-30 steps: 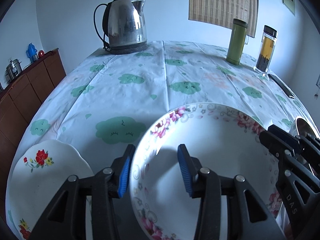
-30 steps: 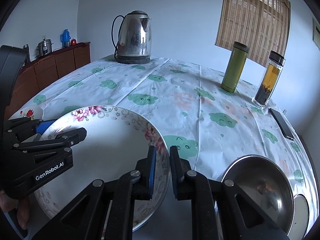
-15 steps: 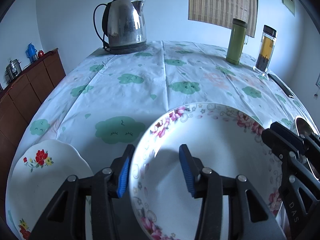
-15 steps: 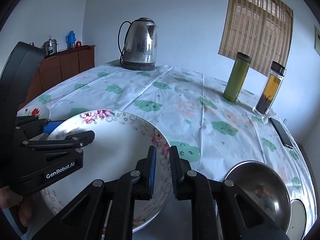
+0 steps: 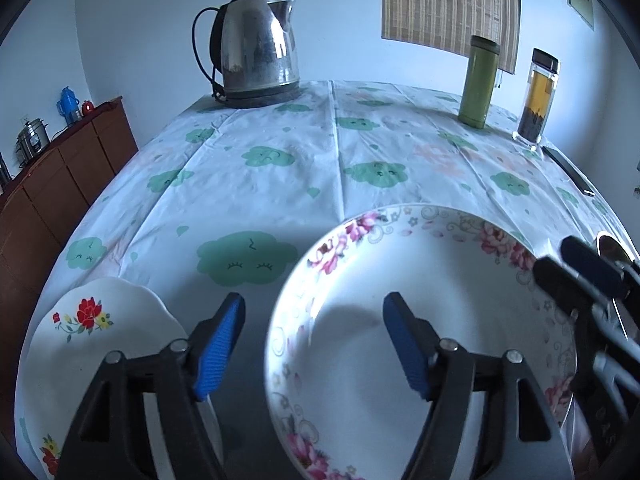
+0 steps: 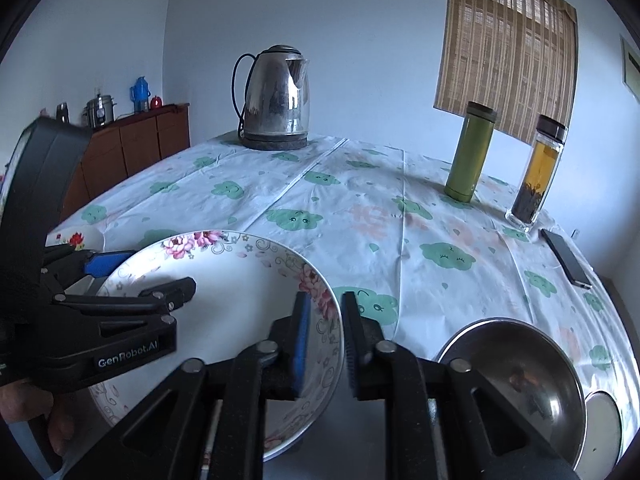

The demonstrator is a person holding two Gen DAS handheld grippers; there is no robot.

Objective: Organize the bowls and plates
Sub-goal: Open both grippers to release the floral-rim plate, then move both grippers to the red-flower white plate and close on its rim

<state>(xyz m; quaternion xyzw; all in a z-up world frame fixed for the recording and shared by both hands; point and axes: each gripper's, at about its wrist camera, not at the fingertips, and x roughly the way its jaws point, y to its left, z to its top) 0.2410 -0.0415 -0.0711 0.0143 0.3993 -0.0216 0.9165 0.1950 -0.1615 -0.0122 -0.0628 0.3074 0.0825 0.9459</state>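
Note:
A large white bowl with a pink flower rim (image 5: 420, 320) (image 6: 224, 292) is held above the table's near edge. My right gripper (image 6: 324, 340) is shut on its right rim, one pad inside and one outside. My left gripper (image 5: 314, 344) is open wide, its pads astride the bowl's left rim and not touching it. A white plate with red flowers (image 5: 76, 344) lies on the table to the left, under my left finger. A steel bowl (image 6: 516, 380) sits at the right.
A steel kettle (image 5: 256, 48) stands at the far side of the cloud-print tablecloth (image 5: 280, 184). A green flask (image 6: 470, 152), a tea bottle (image 6: 536, 172) and a phone (image 6: 566, 258) are at the far right. A wooden sideboard (image 5: 60, 184) stands to the left.
My left gripper has opened wide and let go of the bowl's left rim. My right gripper still grips the right rim and has raised the bowl a little.

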